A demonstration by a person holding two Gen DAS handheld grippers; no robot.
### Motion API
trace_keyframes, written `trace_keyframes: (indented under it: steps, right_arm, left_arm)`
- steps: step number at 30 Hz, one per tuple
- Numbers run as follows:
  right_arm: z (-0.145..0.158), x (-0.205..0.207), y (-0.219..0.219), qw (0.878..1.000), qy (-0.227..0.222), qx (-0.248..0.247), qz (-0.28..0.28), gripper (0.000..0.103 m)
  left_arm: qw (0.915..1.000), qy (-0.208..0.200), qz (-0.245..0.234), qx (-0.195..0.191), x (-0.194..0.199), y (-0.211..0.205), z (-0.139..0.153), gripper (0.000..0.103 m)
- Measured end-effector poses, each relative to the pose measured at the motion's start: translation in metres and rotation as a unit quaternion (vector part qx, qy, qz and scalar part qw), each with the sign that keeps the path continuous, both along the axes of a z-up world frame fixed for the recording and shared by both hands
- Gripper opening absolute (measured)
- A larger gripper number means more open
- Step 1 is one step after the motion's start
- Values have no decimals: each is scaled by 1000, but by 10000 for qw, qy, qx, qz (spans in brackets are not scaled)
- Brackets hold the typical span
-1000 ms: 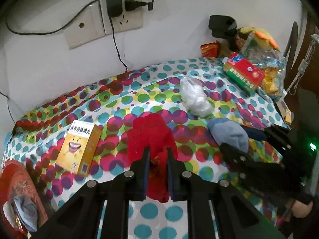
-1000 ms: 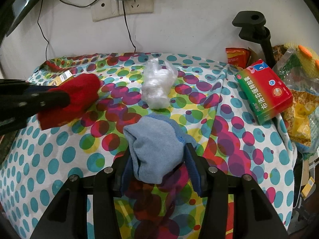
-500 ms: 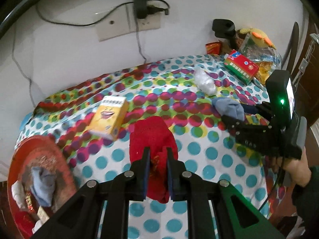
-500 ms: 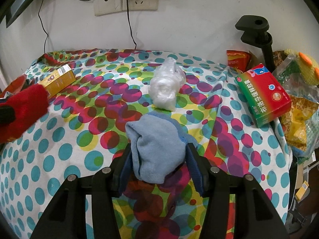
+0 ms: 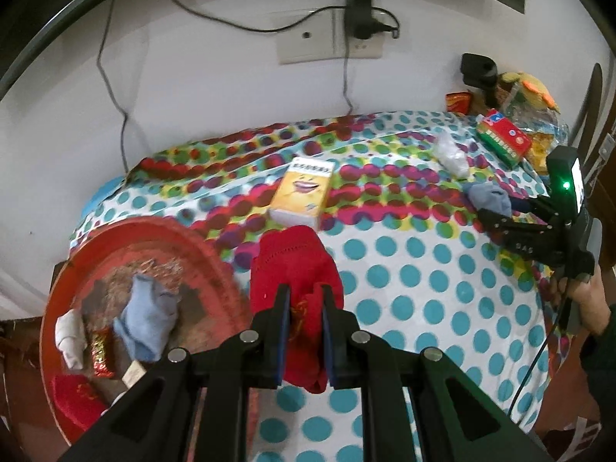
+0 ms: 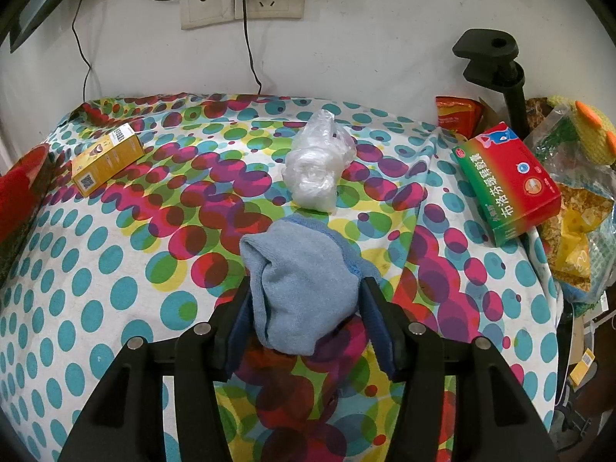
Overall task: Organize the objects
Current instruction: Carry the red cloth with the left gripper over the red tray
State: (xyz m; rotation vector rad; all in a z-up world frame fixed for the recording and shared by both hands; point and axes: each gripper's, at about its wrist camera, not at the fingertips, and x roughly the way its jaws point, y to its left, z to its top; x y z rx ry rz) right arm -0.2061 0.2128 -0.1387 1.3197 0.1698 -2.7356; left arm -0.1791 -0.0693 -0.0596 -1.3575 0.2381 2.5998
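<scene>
My left claw [image 5: 305, 308], clamped on the red sock [image 5: 294, 265], has carried it leftward off the middle of the surface; it now hangs near the red tray's [image 5: 184, 235] right rim. The tray went from a sliver at the left edge to nearly whole in my left view. The yellow box [image 5: 302, 196] now sits beyond the sock rather than left of it. In my right view the sock has slid out to the far left edge. My right claw [image 6: 306, 315] is opening, blue sock [image 6: 304, 285] between its pads.
</scene>
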Motion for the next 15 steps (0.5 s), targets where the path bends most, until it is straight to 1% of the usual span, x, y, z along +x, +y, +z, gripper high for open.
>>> trace_keyframes:
  steps: [15]
  right_arm:
    - [-1, -1, 2, 10000, -7, -13, -3, 54]
  left_arm:
    - [9988, -2, 480, -107, 5, -66, 6, 15]
